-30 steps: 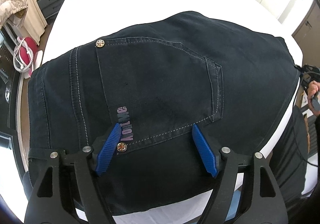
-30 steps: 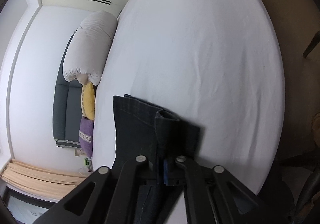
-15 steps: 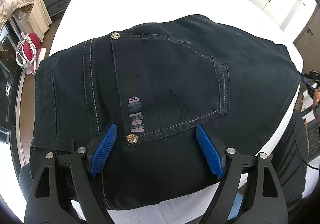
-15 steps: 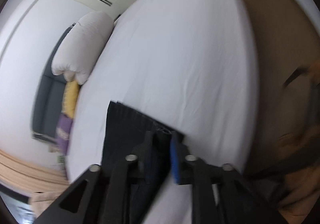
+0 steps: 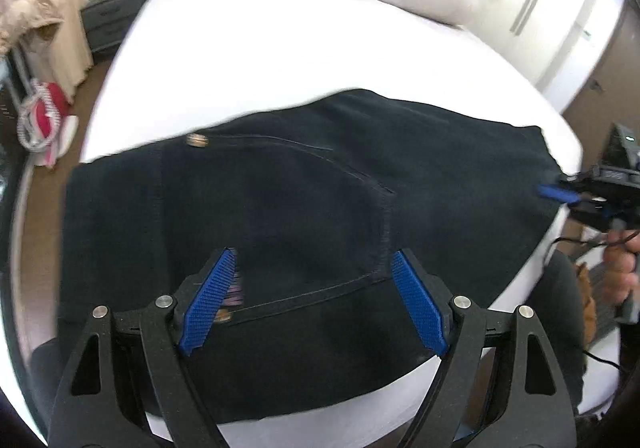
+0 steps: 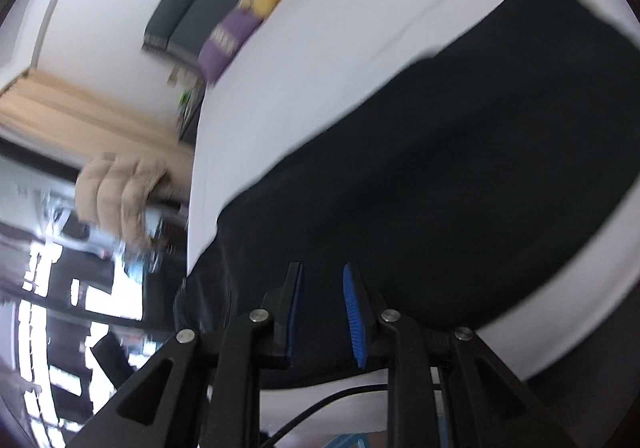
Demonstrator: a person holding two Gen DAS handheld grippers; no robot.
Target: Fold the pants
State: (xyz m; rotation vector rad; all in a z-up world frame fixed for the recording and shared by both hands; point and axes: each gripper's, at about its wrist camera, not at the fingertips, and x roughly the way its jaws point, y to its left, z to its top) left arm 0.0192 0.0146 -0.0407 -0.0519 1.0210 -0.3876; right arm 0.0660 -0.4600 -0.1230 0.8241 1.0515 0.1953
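Pants (image 5: 304, 216) are folded on the bed (image 5: 280, 60); left gripper (image 5: 312, 312) wide, right gripper (image 6: 322, 312) narrowly parted, both empty; layers could be dragged askew if snagged.

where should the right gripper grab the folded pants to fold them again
Probably the right-hand edge of the pants, where the right gripper already sits, jaws open and apart from the cloth. Come in level from that side: the stacked layers lie flat on the bed, so only the edge offers a pinchable lip.
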